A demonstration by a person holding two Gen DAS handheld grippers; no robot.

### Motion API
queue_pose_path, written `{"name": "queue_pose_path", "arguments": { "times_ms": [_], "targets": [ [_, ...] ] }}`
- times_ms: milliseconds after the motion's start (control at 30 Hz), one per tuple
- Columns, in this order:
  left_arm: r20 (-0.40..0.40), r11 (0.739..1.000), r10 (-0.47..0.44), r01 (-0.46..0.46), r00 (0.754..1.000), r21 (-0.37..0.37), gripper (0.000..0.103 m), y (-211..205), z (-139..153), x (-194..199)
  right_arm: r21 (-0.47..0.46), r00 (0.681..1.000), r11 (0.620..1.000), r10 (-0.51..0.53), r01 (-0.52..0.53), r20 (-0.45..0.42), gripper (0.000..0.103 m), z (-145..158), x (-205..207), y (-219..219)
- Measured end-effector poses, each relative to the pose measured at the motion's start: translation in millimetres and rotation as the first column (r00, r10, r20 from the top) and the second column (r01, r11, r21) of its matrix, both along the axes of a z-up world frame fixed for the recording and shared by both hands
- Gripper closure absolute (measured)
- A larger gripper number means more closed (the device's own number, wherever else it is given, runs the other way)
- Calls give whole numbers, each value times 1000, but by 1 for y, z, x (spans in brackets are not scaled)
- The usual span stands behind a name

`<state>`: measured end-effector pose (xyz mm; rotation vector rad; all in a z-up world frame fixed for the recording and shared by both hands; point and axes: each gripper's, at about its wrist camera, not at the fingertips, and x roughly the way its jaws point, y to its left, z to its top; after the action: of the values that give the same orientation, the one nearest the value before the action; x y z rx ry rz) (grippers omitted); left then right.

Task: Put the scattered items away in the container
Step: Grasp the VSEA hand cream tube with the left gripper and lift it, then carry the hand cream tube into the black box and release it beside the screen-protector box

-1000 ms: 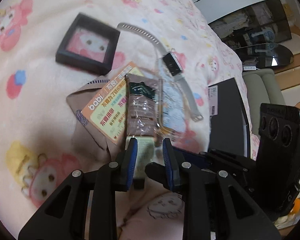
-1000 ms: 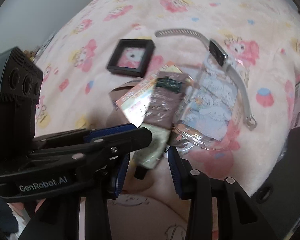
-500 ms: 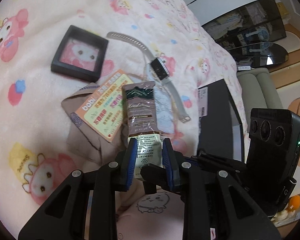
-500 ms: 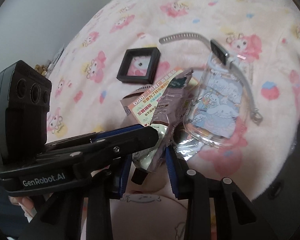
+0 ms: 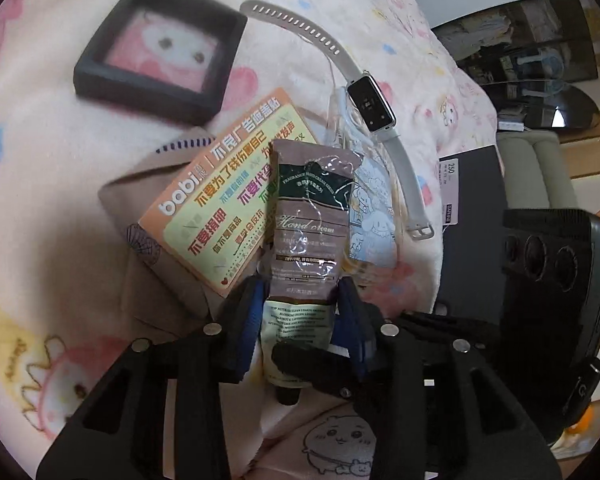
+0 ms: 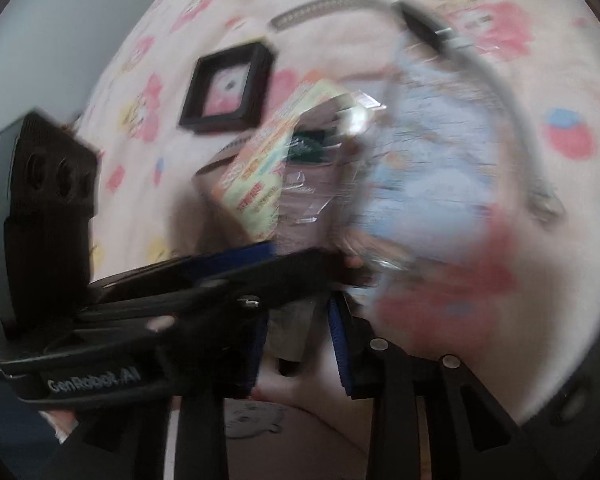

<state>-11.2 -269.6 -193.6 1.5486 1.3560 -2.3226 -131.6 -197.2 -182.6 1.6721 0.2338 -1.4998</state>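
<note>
On the fuzzy cartoon-print blanket, the soft hand cream tube in crinkly clear wrap sits between both grippers. Left hand-held gripper is opening around its lower end; right hand-held gripper is closing on it, blurry.

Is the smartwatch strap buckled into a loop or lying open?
Open. The smartwatch lies flat on the blanket, its two strap halves stretched apart: the holed end and the buckle end do not meet.
</note>
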Motion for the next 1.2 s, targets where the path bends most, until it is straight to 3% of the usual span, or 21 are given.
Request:
{"name": "queue_pose_path", "arguments": {
  "times_ms": [167, 400, 500, 667, 867, 1067, 1200],
  "targets": [
    [-85, 1000, 3, -6, 996, -31, 66, 8, 44, 13, -90, 997, 995, -46, 41, -59, 78, 41, 10, 16],
    [-221, 985, -94, 59, 971, -162, 66, 53, 152, 31, -213, 968, 972, -142, 97, -206, 78, 145, 41, 65],
    [-243, 970, -152, 98, 958, -222, 66, 86, 195, 35, -264, 951, 955, -200, 135, -236, 78, 184, 55, 97],
    [-253, 950, -238, 171, 938, -261, 66, 145, 244, 34, -301, 920, 933, -282, 196, -274, 78, 226, 71, 148],
    [-237, 907, -350, 264, 906, -328, 66, 213, 305, 3, -330, 887, 908, -357, 257, -292, 78, 282, 69, 212],
    [-193, 843, -444, 335, 875, -420, 65, 277, 340, -45, -332, 847, 892, -415, 307, -332, 78, 313, 45, 262],
    [-189, 847, -459, 363, 868, -389, 65, 297, 322, -76, -307, 825, 884, -448, 352, -344, 78, 304, 21, 285]
  ]
}}
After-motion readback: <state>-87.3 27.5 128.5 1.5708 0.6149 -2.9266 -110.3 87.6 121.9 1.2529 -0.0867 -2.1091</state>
